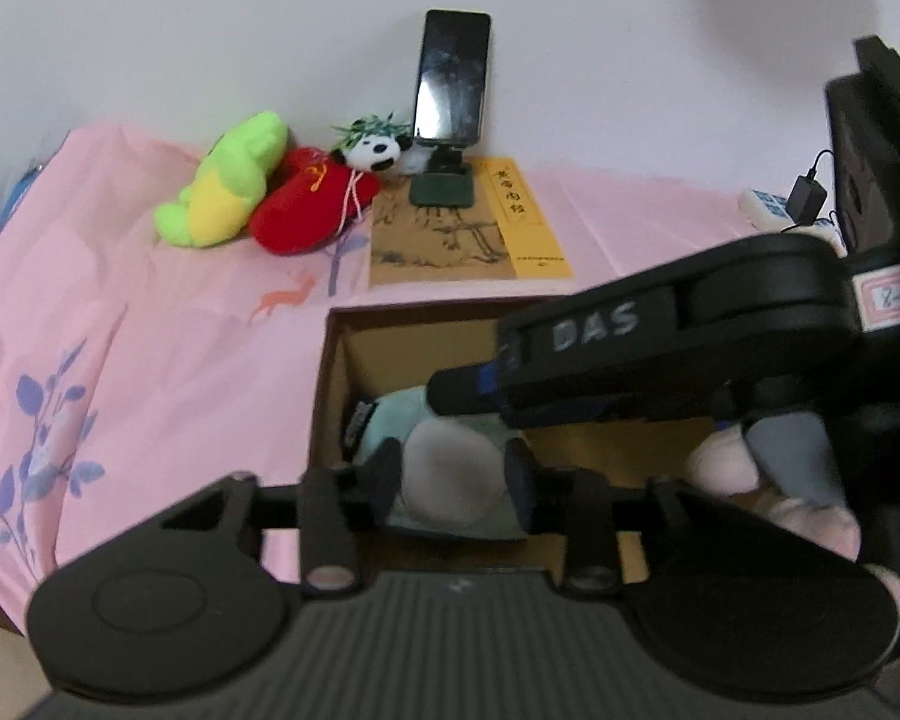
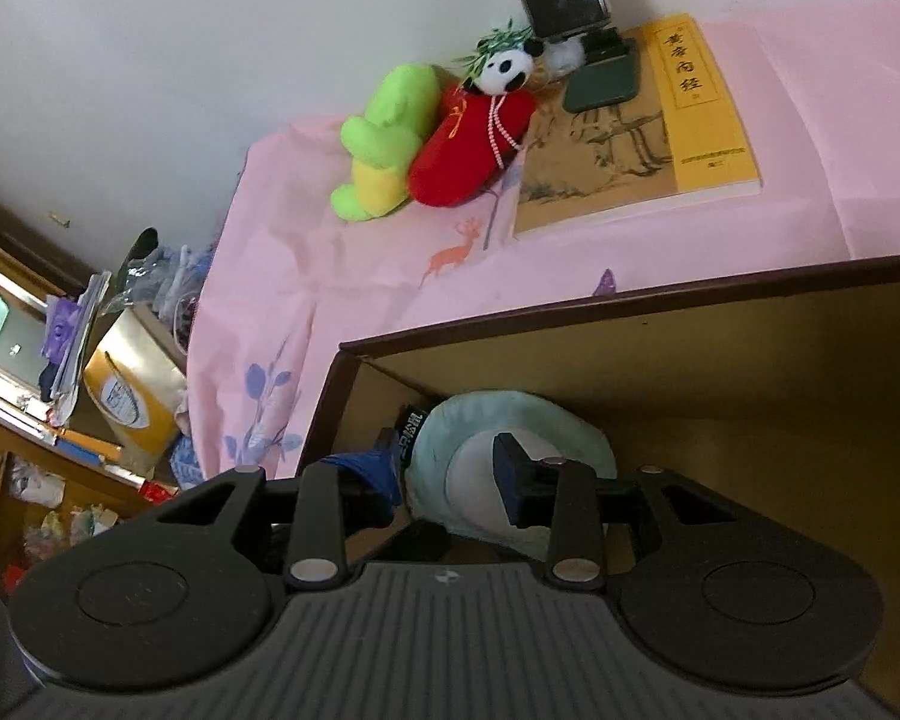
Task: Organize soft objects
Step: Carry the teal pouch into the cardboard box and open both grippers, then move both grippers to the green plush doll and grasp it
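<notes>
A mint-green plush with a pale round patch [image 1: 450, 480] lies inside an open cardboard box [image 1: 426, 307], at its left end. My left gripper [image 1: 453, 480] hangs over it, open, one finger on each side of the plush and neither pad pressing it. The right gripper [image 1: 456, 399] reaches in from the right, its tip just above the same plush. In the right wrist view the plush [image 2: 546, 420] lies under my right gripper [image 2: 447, 480], whose jaws stand apart and grip nothing. The box wall [image 2: 630, 300] runs behind it.
At the back of the pink cloth [image 1: 150, 330] lie a green-yellow plush [image 1: 222, 186], a red plush [image 1: 306, 210] and a small panda [image 1: 372, 150]. A phone on a stand [image 1: 453, 78] sits on a yellow book [image 1: 468, 222]. A power strip [image 1: 768, 204] lies right; floor clutter [image 2: 132, 396] left.
</notes>
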The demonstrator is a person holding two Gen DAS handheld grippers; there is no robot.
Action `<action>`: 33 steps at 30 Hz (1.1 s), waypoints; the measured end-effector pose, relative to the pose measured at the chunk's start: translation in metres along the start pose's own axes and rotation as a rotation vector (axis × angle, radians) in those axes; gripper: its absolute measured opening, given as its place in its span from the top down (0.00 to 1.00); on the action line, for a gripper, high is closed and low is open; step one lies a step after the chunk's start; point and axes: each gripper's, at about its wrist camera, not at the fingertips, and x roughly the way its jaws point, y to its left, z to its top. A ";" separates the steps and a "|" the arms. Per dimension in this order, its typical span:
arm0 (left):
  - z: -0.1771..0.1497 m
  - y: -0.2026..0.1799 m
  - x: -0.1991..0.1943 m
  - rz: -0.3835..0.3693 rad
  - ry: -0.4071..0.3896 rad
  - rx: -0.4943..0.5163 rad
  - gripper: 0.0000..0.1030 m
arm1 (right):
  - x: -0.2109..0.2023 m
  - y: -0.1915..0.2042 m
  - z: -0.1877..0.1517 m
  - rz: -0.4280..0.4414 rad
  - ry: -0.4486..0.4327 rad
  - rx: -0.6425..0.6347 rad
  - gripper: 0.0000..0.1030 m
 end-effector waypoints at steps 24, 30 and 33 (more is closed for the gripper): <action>-0.038 -0.113 -0.092 -0.430 -0.081 0.047 0.52 | -0.178 -0.051 -0.080 0.004 -0.250 0.103 0.81; -0.050 -0.171 -0.101 -0.524 -0.056 0.105 0.52 | -0.215 -0.078 -0.102 -0.066 -0.250 0.070 0.81; -0.055 -0.203 -0.104 -0.535 -0.052 0.147 0.52 | -0.231 -0.094 -0.115 -0.104 -0.236 0.051 0.81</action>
